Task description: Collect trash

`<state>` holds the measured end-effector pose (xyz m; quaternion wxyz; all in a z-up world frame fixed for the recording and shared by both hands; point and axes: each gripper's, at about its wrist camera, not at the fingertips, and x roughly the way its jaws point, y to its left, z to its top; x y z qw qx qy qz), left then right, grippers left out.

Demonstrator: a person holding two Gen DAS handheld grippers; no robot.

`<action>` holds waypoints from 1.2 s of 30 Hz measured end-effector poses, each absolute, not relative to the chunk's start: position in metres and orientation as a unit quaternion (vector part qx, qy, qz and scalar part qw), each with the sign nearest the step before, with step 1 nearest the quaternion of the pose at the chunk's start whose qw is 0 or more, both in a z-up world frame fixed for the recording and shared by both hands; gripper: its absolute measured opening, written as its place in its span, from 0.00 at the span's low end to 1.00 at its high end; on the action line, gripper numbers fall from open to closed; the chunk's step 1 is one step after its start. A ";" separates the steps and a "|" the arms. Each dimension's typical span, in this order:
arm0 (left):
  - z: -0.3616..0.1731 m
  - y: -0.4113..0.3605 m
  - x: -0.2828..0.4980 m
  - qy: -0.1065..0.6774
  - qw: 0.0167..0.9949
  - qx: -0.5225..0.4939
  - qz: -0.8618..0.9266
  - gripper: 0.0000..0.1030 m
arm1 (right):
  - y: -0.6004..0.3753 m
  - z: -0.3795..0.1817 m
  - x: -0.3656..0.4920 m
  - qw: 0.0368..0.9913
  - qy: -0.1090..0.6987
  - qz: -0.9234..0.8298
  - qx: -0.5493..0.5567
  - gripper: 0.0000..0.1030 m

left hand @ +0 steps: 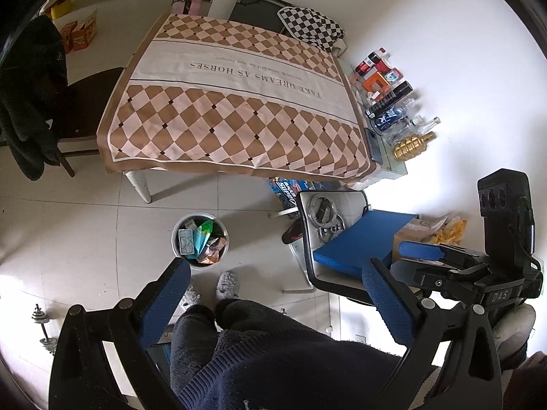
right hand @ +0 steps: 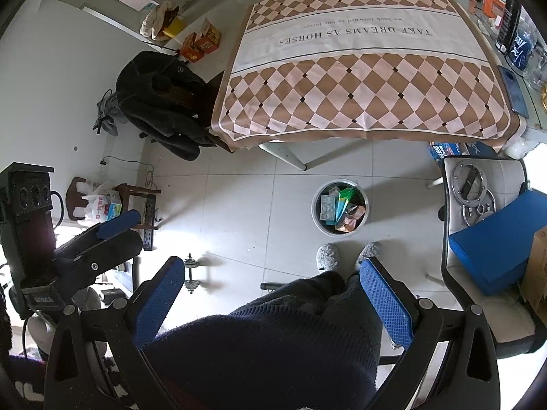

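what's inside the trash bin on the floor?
The trash bin holds a grey blister-type pack, a green-teal wrapper and orange-brown crumpled wrappers. Anything beneath those is covered.

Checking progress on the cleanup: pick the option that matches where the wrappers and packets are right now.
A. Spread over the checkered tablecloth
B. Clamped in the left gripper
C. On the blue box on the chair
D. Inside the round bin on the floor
D: the wrappers sit inside the round bin on the floor tiles, while the checkered tablecloth is bare and both the left gripper and the right gripper are open with nothing between their fingers.
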<state>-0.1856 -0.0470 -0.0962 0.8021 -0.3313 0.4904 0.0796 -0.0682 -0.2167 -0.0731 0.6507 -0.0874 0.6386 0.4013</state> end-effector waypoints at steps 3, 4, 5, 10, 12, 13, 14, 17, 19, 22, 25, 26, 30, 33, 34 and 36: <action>-0.096 -0.050 -0.185 0.491 0.802 -0.331 0.077 1.00 | -0.220 -0.072 -0.068 0.652 0.639 0.400 -0.085 1.00; -0.096 -0.051 -0.185 0.490 0.802 -0.332 0.077 1.00 | -0.220 -0.072 -0.067 0.652 0.639 0.400 -0.085 1.00; -0.095 -0.052 -0.185 0.490 0.802 -0.332 0.076 1.00 | -0.220 -0.072 -0.068 0.652 0.639 0.399 -0.084 1.00; -0.094 -0.054 -0.185 0.490 0.802 -0.333 0.076 1.00 | -0.221 -0.073 -0.067 0.650 0.640 0.400 -0.084 1.00; -0.094 -0.053 -0.186 0.490 0.802 -0.332 0.076 1.00 | -0.223 -0.072 -0.068 0.650 0.641 0.400 -0.083 1.00; -0.094 -0.054 -0.186 0.490 0.802 -0.332 0.076 1.00 | -0.223 -0.073 -0.067 0.651 0.640 0.399 -0.084 1.00; -0.094 -0.053 -0.186 0.490 0.802 -0.333 0.075 1.00 | -0.223 -0.072 -0.067 0.651 0.640 0.399 -0.084 1.00; -0.094 -0.053 -0.187 0.490 0.802 -0.332 0.075 1.00 | -0.222 -0.073 -0.068 0.649 0.641 0.400 -0.086 1.00; -0.094 -0.053 -0.187 0.491 0.802 -0.333 0.075 1.00 | -0.221 -0.073 -0.068 0.650 0.641 0.399 -0.085 1.00; -0.094 -0.052 -0.188 0.490 0.802 -0.332 0.074 1.00 | -0.226 -0.073 -0.070 0.648 0.642 0.400 -0.086 1.00; -0.095 -0.053 -0.189 0.491 0.802 -0.333 0.073 1.00 | -0.226 -0.074 -0.072 0.648 0.642 0.400 -0.085 1.00; -0.095 -0.053 -0.190 0.491 0.802 -0.332 0.073 1.00 | -0.226 -0.074 -0.072 0.648 0.642 0.401 -0.085 1.00; -0.095 -0.050 -0.191 0.492 0.803 -0.330 0.071 1.00 | -0.227 -0.074 -0.074 0.647 0.643 0.401 -0.085 1.00; -0.095 -0.053 -0.191 0.491 0.802 -0.332 0.073 1.00 | -0.230 -0.075 -0.076 0.646 0.643 0.402 -0.087 1.00; -0.095 -0.053 -0.191 0.491 0.802 -0.331 0.073 1.00 | -0.228 -0.075 -0.075 0.647 0.643 0.402 -0.087 1.00; -0.095 -0.051 -0.192 0.491 0.802 -0.331 0.071 1.00 | -0.231 -0.075 -0.077 0.645 0.642 0.404 -0.089 1.00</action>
